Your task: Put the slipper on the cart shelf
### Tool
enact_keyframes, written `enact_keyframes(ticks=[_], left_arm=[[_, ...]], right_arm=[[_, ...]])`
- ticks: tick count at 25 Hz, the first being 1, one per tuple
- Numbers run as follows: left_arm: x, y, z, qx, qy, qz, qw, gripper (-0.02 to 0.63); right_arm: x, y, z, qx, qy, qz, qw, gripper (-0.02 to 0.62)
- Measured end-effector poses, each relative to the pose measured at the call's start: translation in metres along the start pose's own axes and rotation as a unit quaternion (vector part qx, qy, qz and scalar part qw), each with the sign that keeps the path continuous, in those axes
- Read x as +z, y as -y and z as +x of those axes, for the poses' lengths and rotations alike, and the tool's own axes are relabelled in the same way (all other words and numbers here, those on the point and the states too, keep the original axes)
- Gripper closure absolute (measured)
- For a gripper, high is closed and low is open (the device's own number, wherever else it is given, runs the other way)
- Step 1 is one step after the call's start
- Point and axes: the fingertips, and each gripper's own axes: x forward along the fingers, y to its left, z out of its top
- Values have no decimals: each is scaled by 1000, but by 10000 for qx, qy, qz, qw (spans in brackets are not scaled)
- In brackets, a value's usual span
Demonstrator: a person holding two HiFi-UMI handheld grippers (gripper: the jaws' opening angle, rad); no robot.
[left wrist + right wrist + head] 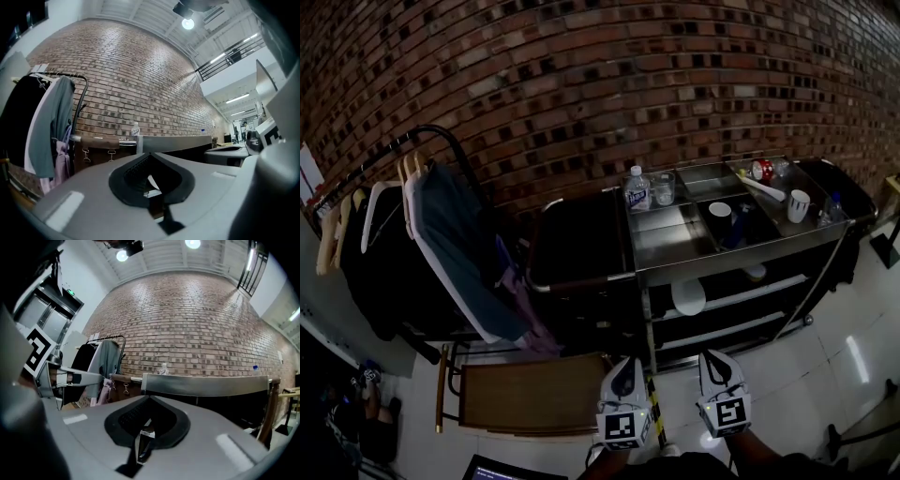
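Observation:
No slipper shows clearly in any view. The steel cart (675, 265) stands against the brick wall. On its middle shelf (769, 292) lies a white rounded thing (689, 295); I cannot tell what it is. Both grippers are low at the bottom of the head view, in front of the cart and pointing toward it. My left gripper (626, 364) (150, 187) is shut with nothing in it. Beside it, my right gripper (712, 356) (144, 437) is likewise shut and empty. The cart's rim (201, 384) fills the middle of both gripper views.
The cart's top trays hold a water bottle (637, 188), a glass (665, 187), two cups (798, 205) and a can (762, 169). A clothes rack (412, 234) with hanging garments stands at the left. A low wooden platform (530, 394) lies ahead of the left gripper.

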Motion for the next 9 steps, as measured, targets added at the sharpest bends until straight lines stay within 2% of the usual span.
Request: enact_keyframes(ticks=[9], left_arm=[[-1,-10,0,84,13,-13,10000,589]], right_arm=[[1,-11,12,155,-5,-113,9998,594]])
